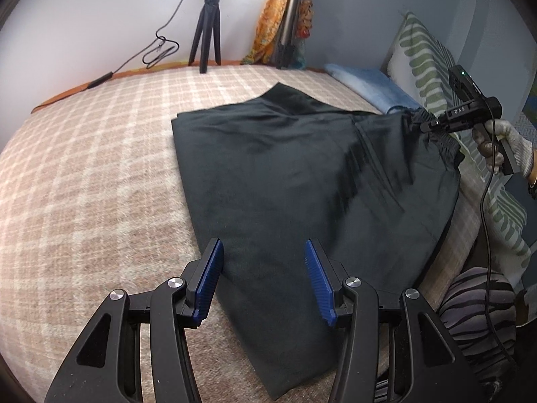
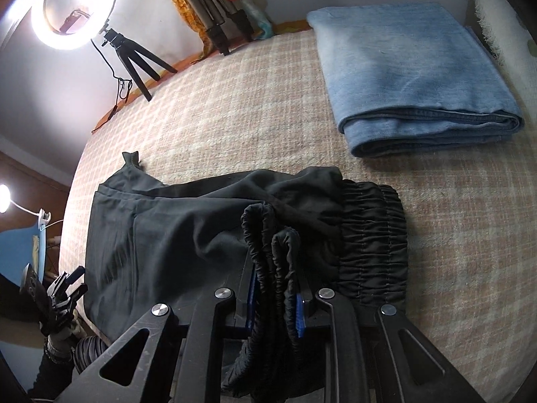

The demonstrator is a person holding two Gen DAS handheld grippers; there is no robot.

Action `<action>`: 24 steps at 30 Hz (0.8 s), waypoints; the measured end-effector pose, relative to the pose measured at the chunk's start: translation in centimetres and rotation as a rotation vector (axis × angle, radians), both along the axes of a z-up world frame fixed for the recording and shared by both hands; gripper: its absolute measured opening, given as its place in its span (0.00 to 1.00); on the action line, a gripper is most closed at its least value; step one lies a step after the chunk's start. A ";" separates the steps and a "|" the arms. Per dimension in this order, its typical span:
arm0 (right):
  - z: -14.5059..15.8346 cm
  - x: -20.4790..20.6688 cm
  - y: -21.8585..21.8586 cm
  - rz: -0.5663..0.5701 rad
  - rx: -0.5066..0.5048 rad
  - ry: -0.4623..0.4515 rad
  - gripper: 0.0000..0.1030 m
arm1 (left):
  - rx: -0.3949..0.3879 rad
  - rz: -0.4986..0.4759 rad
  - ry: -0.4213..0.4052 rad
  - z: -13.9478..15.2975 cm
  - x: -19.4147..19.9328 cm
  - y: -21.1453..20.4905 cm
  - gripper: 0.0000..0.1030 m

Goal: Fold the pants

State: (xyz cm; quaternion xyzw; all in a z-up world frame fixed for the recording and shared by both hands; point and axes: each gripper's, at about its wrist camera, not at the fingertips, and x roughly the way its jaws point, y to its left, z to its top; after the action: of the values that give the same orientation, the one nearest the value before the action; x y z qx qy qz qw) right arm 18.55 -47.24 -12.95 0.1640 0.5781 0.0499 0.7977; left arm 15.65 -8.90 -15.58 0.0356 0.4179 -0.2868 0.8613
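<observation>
Left tongs (image 1: 261, 278) hang wide apart and hold nothing, their blue pads (image 1: 208, 282) straddling the near leg end of the black pants (image 1: 285, 174) at about 6 o'clock in the left wrist view. Those pants lie spread on the plaid bed blanket (image 1: 84, 184), legs toward the left tongs, waist away toward 2 o'clock. There the right tongs (image 1: 428, 124) are pinched onto the gathered elastic waistband (image 2: 372, 235); the right wrist view shows a doubled loop of that waistband squeezed between the pads at about 6 o'clock. A folded pair of blue jeans (image 2: 412, 77) rests farther up the bed at 1 o'clock in that view, apart from the black pants, with a ring light (image 2: 72, 10) on a tripod at 11 o'clock.

Judging by this, the step in hand is a lengthwise or end-to-end fold. To do it well, the left tongs should close on both layers of the leg hem right at its edge, then both ends should be drawn taut and level before being carried over, so the slack cloth near the waist flattens rather than bunching, and clear of the jeans.
</observation>
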 end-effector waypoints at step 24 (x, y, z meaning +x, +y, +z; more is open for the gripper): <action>6.9 -3.6 4.4 -0.030 -0.096 -0.241 0.65 | -0.210 0.182 0.162 -0.8 -1.3 3.5 0.51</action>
State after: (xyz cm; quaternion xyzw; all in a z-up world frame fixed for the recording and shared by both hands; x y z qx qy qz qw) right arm 14.97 -42.84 -6.05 0.1271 0.4771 0.0297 0.8691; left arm 14.35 -5.37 -16.37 -0.1159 0.4553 -0.2516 0.8462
